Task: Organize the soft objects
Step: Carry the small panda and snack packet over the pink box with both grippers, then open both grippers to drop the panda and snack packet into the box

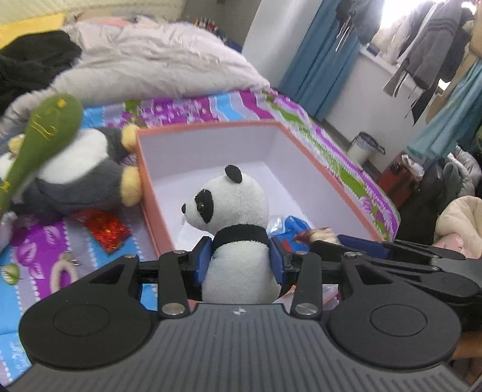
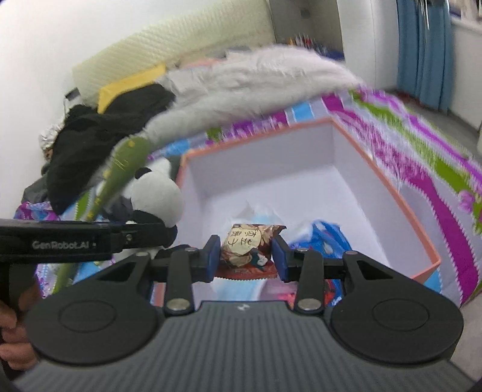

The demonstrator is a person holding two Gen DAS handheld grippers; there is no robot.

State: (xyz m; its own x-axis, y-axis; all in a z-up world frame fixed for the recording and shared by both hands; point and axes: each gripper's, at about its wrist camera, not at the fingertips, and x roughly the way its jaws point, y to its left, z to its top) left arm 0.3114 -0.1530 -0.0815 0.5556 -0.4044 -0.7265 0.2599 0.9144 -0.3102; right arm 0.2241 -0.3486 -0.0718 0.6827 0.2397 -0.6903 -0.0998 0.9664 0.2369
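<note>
Left gripper (image 1: 241, 259) squeezes the panda (image 1: 238, 229), right gripper (image 2: 245, 256) the snack (image 2: 245, 250); both crowd the box (image 2: 400, 199) and could collide.

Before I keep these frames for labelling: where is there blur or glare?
Left wrist view: window blown out, green plush smeared, panda in the left claw sharp. Right wrist view: bedspread and grey fur blanket streaked, snack packet sharp.
</note>
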